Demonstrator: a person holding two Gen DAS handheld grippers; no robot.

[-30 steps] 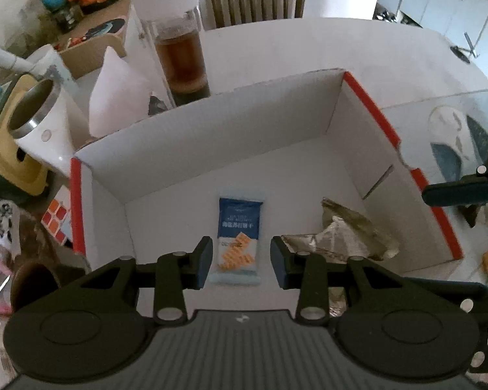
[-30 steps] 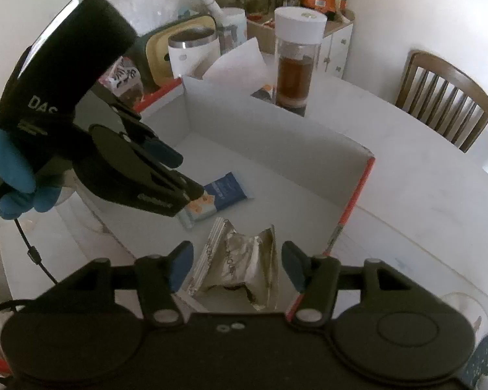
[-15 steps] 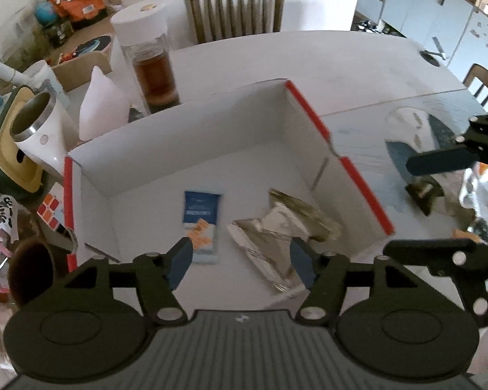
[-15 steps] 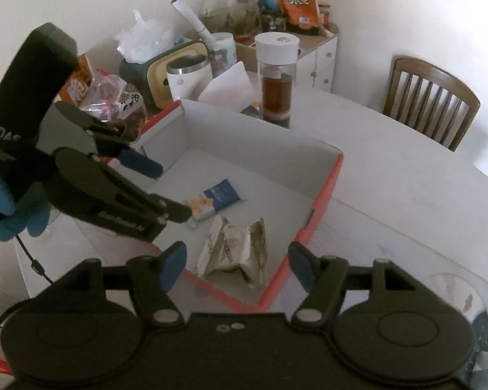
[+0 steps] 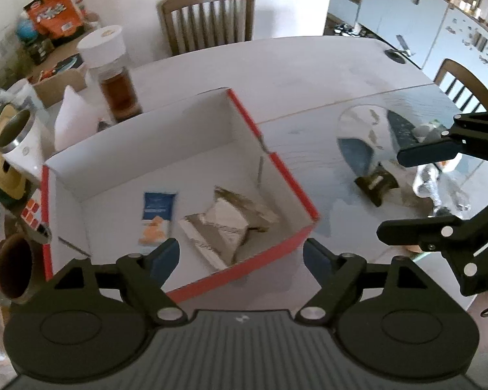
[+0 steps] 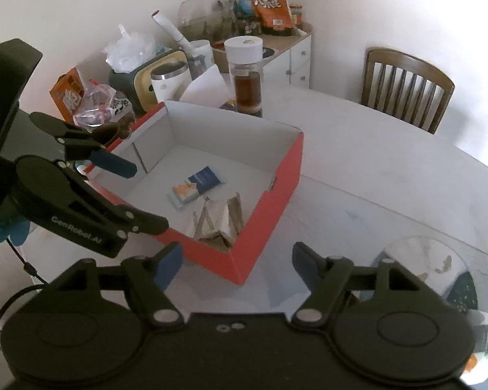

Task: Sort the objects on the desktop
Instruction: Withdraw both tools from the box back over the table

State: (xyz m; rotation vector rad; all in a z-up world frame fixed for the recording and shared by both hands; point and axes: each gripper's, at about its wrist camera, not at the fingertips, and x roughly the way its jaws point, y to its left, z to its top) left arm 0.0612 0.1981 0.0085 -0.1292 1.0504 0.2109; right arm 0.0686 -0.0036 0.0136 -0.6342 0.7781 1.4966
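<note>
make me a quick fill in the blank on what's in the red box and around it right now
1. The blue snack packet lies inside the red ____.
2. Beside the packet in there lies a crumpled ____ wrapper.
3. The jar of brown liquid outside the box has a ____ lid.
4. Nothing is between the jaws of the left claw, and they are ____.

Missing words: box; silver; white; opening

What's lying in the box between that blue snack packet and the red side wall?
A crumpled silver wrapper lies between the blue packet and the red wall, seen from the left wrist.
</note>
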